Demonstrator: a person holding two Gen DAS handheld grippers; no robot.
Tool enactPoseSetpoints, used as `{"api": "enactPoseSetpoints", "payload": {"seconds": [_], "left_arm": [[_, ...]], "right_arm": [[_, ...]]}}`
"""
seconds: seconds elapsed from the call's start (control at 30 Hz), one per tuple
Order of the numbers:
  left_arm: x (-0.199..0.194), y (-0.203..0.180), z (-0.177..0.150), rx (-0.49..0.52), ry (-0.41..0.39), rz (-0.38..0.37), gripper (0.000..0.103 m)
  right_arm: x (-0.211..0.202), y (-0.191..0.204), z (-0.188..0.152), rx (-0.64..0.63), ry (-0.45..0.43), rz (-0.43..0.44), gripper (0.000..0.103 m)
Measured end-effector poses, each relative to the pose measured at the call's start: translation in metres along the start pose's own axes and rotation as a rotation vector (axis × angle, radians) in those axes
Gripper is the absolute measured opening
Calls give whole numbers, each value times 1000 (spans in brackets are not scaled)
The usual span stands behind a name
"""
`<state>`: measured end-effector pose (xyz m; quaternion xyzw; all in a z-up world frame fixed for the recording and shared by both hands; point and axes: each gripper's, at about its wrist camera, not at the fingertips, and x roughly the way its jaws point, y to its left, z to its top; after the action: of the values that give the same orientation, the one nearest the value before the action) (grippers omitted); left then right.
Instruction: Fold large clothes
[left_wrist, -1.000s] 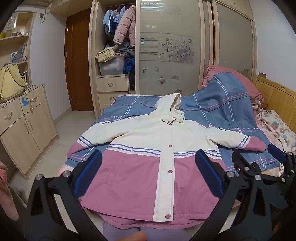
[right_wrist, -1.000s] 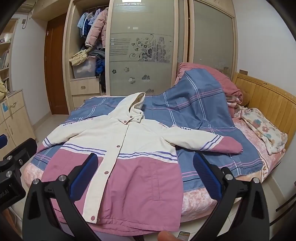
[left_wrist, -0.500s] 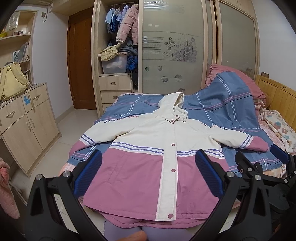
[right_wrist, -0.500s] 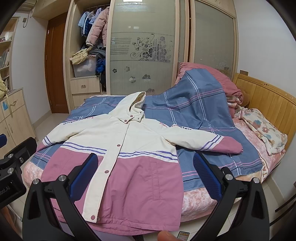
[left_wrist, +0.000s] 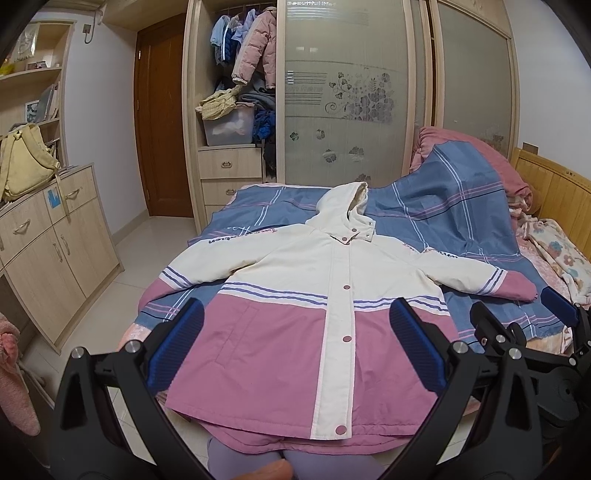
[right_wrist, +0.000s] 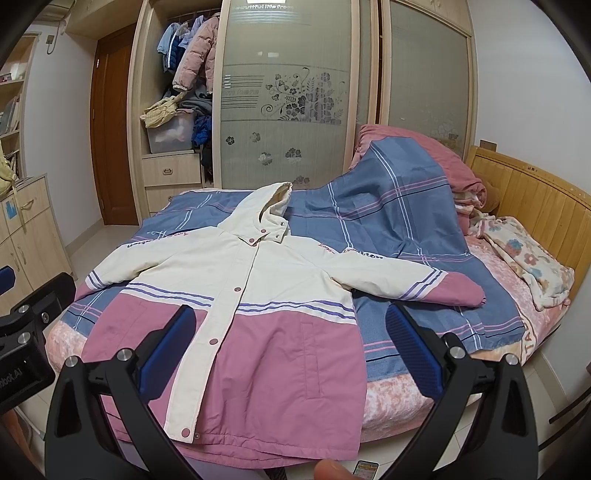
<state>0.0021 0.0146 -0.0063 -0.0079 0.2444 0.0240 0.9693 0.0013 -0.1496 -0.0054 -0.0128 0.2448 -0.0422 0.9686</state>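
A cream and pink hooded jacket (left_wrist: 295, 314) lies face up and spread flat on the bed, snapped shut, hood toward the wardrobe, both sleeves stretched out sideways. It also shows in the right wrist view (right_wrist: 258, 314). My left gripper (left_wrist: 295, 347) is open and empty, held above the jacket's hem at the near bed edge. My right gripper (right_wrist: 288, 343) is open and empty, held above the jacket's lower right half. The right gripper also shows in the left wrist view (left_wrist: 535, 332) at the right.
The bed (right_wrist: 424, 395) carries a blue plaid quilt (right_wrist: 399, 206) heaped at the back right and a floral blanket (right_wrist: 524, 254) by the wooden headboard (right_wrist: 535, 199). A wardrobe (left_wrist: 351, 92) stands behind, a cabinet (left_wrist: 48, 240) with a yellow bag at the left.
Both grippers have drifted slightly, so the view rose and shifted a little. The jacket has not moved and both grippers stay open.
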Motion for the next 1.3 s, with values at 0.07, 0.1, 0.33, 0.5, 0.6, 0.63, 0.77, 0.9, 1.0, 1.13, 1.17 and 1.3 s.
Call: {"api": "enactPoseSetpoints", "payload": {"seconds": [0.07, 0.1, 0.33, 0.5, 0.6, 0.63, 0.77, 0.9, 1.0, 1.13, 1.17, 1.3], "left_arm": [[0, 0, 0, 0, 0, 1, 101], [0, 0, 0, 0, 0, 0, 101], [0, 0, 0, 0, 1, 0, 101], [1, 1, 0, 0, 4, 1, 101], [1, 2, 0, -1, 3, 0, 101], [1, 1, 1, -1, 3, -1, 101], [1, 1, 1, 1, 5, 0, 101], [1, 1, 0, 2, 8, 2, 101], [2, 2, 0, 1, 8, 2, 101], [2, 2, 0, 2, 8, 2, 101], [2, 2, -1, 1, 9, 2, 101], [2, 3, -2, 1, 11, 3, 101]], "right_arm": [[1, 0, 0, 0, 0, 0, 102], [-2, 1, 2, 1, 0, -1, 102], [-3, 3, -1, 0, 0, 0, 102], [-4, 3, -1, -2, 2, -1, 102], [-2, 2, -2, -3, 0, -2, 102], [-3, 3, -2, -3, -1, -2, 102], [-1, 3, -1, -3, 0, -2, 102], [0, 4, -4, -2, 4, 0, 102], [1, 3, -5, -3, 4, 0, 102], [1, 3, -6, -2, 5, 1, 102], [3, 2, -6, -2, 5, 1, 102], [7, -1, -11, -1, 8, 2, 102]]}}
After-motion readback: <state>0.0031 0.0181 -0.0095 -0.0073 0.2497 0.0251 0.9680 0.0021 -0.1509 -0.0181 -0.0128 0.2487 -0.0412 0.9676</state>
